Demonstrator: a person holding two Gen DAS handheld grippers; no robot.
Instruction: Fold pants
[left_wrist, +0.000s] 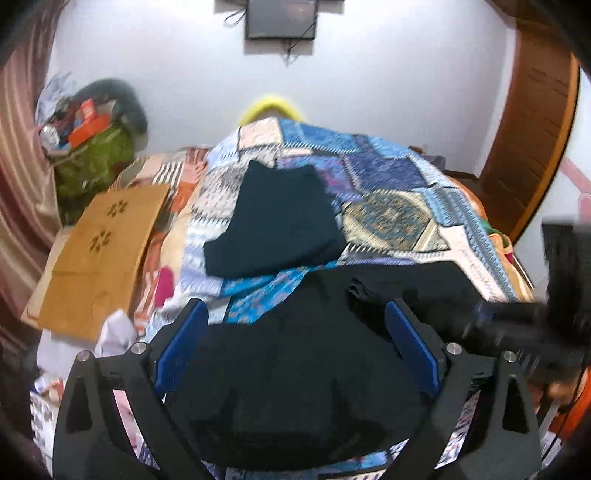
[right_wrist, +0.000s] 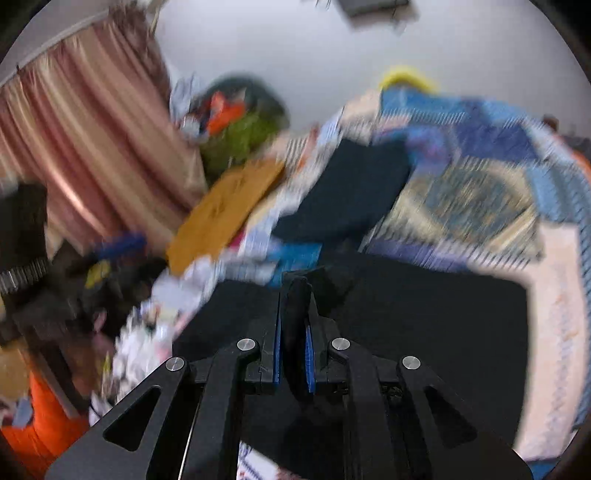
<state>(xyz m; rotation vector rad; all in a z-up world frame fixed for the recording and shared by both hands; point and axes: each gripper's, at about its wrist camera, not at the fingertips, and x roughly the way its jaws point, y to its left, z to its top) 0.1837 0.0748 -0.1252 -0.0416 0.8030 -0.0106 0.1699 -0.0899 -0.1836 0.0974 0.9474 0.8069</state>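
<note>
Black pants lie on a patchwork bedspread. My left gripper is open, its blue pads on either side of the black cloth and just above it. My right gripper is shut on a bunched fold of the pants and holds it up off the bed. It also shows blurred at the right edge of the left wrist view. A folded dark garment lies farther up the bed, also in the right wrist view.
A brown paper bag lies left of the bedspread. A green bag of clutter stands by the curtain. A wooden door is at the right. Loose clothes lie at the bed's left edge.
</note>
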